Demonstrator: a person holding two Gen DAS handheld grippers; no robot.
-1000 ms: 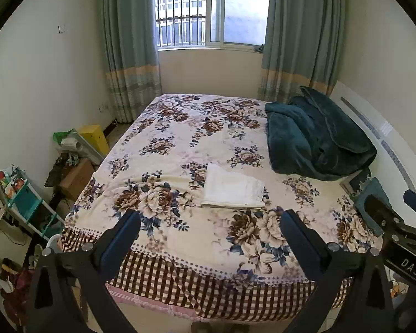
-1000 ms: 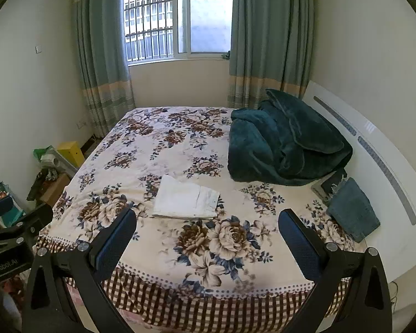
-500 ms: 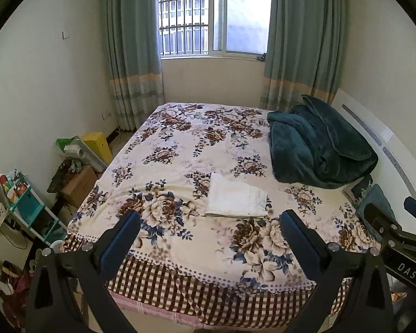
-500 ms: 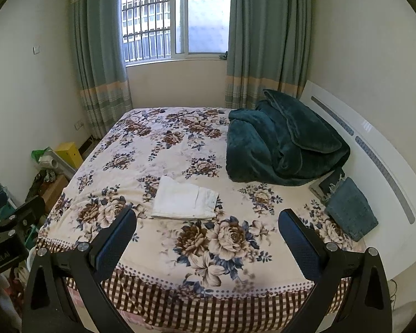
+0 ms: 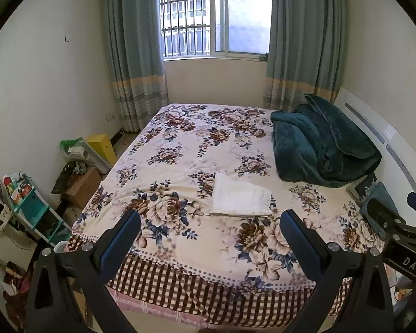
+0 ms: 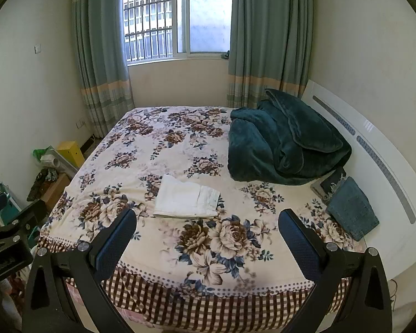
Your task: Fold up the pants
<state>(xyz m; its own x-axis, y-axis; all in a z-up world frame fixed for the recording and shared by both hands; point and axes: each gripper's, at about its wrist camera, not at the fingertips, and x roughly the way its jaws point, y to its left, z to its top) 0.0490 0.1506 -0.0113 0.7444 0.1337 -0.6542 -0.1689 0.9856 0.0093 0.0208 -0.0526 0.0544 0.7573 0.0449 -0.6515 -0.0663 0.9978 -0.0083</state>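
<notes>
White pants (image 5: 240,199) (image 6: 187,201) lie folded into a flat rectangle on the floral bedspread (image 5: 180,149) (image 6: 158,149), near the bed's front half. My left gripper (image 5: 209,236) hangs open in front of the bed's near edge, well short of the pants, with nothing between its fingers. My right gripper (image 6: 208,236) is likewise open and empty, back from the bed edge. In the left wrist view the right gripper's body (image 5: 402,238) shows at the right margin; in the right wrist view the left gripper's body (image 6: 5,238) shows at the left margin.
A dark green blanket (image 5: 321,149) (image 6: 285,144) is bundled at the bed's right by the white headboard (image 6: 380,161). A folded blue-grey cloth (image 6: 352,213) lies at the right edge. Boxes, a yellow bin (image 5: 101,145) and a teal shelf (image 5: 33,211) crowd the floor on the left.
Both grippers have drawn back and tilted up from the bed, so the pants look smaller and farther and more of the window shows. The pants have not moved.
</notes>
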